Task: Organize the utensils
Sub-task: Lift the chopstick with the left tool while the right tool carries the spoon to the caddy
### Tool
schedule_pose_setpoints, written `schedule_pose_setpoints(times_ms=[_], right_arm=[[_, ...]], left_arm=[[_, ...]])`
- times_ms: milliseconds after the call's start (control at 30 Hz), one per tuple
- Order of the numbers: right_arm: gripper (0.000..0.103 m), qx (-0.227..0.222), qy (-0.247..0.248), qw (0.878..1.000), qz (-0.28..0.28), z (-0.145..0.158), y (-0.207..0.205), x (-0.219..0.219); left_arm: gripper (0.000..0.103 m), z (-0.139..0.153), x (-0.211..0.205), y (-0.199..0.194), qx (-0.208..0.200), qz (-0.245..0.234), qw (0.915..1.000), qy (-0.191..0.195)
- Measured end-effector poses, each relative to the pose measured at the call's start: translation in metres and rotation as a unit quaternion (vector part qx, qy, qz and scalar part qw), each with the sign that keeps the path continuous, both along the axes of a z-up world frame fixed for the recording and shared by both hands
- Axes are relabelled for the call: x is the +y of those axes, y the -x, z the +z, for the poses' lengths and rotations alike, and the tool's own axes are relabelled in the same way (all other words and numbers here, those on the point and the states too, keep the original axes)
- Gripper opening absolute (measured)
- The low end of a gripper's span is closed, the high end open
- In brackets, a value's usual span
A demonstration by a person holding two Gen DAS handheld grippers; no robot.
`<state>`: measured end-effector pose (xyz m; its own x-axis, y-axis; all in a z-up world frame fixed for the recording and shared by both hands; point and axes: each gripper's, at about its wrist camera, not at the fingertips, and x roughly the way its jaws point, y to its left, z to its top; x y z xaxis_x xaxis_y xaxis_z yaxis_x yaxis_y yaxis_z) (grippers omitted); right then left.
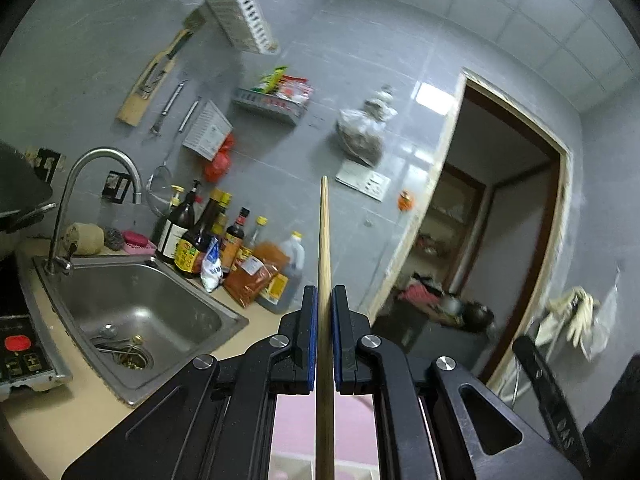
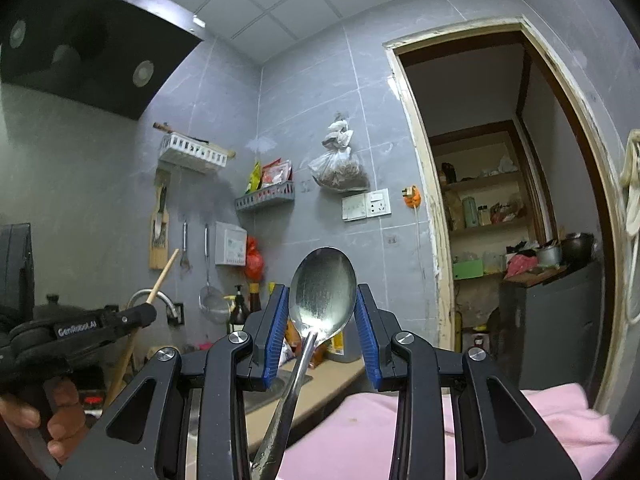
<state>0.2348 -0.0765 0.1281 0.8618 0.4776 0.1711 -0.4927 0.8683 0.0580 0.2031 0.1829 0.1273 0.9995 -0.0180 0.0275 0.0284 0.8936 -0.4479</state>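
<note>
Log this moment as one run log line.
left gripper: shut on wooden chopstick | right gripper: shut on shiny metal spoon | both lifted above steel sink

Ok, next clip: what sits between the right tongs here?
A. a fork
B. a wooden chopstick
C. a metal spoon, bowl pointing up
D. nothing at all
C: in the right wrist view the right tongs flank a metal spoon whose bowl stands up between the blue pads, handle running down toward the camera; the wooden chopstick is clamped in the left tongs instead.
</note>
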Motion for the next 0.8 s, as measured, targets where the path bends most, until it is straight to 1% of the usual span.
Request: schedule_pose_setpoints(times_ms=[133, 300, 533, 700, 800], right_arm=[[0.031, 0.006, -0.015, 1.0, 0.003, -0.01, -0.009, 0.002], [0.031, 0.009, -0.017, 1.0, -0.001, -0.02, -0.014, 0.008], [0.031, 0.01, 0.009, 1.0, -0.016, -0.036, -0.014, 0.02], [0.031, 0.015, 0.019, 1.0, -0.015, -0.049, -0.013, 0.025], [0.031, 0.019, 0.026, 0.999, -0.014, -0.054, -0.013, 0.026]], left_arm=[[0.004, -0.003, 0.008, -0.002, -0.013, 0.019, 0.9996, 0.018], [0.004, -0.012, 0.012, -0.002, -0.022, 0.045, 0.998, 0.04], [0.004, -0.025, 0.01, 0.003, -0.031, 0.062, 0.9966, 0.046], [0.004, -0.028, 0.012, 0.003, -0.033, 0.066, 0.9957, 0.056], [0.004, -0.029, 0.013, 0.001, -0.034, 0.073, 0.9953, 0.054]])
